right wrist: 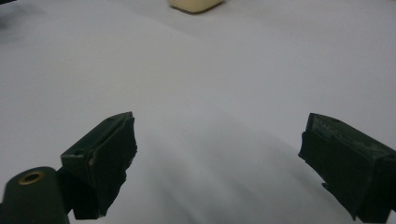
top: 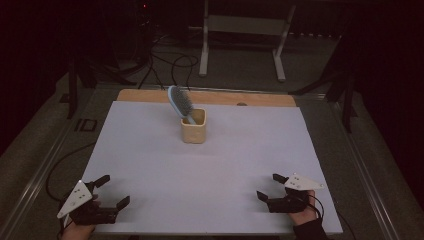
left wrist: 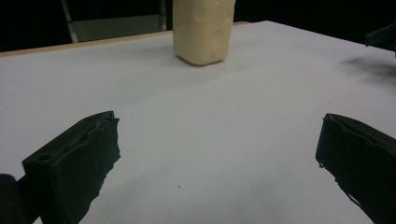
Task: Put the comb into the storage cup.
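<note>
Left gripper view: cup (left wrist: 203, 30) top cut off, hairbrush unseen.

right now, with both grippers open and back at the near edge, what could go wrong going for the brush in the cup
1. The brush leans out of the cup toward the far left; pulling it sideways could tip the cup.
2. The cup stands free on the white sheet, so a nudge may slide it.
3. The left gripper and right gripper could collide if both reach for it.

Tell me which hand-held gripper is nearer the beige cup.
Left, narrowly. The left hand-held gripper sits near-left of the beige cup; the right hand-held gripper sits near-right, slightly farther.
</note>
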`<state>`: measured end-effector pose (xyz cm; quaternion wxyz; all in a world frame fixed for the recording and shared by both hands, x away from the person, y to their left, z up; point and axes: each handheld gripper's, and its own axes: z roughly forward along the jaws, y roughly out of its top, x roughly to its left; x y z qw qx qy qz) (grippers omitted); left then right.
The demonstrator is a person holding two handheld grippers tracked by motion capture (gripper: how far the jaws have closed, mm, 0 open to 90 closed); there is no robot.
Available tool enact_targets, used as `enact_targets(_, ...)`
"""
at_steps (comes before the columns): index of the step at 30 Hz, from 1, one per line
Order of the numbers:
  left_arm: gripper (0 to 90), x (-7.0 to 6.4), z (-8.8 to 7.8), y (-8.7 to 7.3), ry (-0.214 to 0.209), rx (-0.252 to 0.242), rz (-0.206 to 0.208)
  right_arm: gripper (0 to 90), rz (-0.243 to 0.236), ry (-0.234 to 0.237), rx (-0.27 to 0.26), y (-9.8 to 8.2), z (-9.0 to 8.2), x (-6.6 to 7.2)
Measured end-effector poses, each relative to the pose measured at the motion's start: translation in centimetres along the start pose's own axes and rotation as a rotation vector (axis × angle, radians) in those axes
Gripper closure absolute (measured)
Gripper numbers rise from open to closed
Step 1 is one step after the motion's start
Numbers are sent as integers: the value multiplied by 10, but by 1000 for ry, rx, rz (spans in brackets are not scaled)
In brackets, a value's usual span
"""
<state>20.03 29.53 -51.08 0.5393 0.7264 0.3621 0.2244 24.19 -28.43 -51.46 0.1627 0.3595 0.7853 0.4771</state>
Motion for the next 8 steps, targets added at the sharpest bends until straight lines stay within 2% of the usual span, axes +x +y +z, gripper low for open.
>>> enact_targets(8,0,0,1,-1,2,7,-1,101,-3,2,3,-1,1,0)
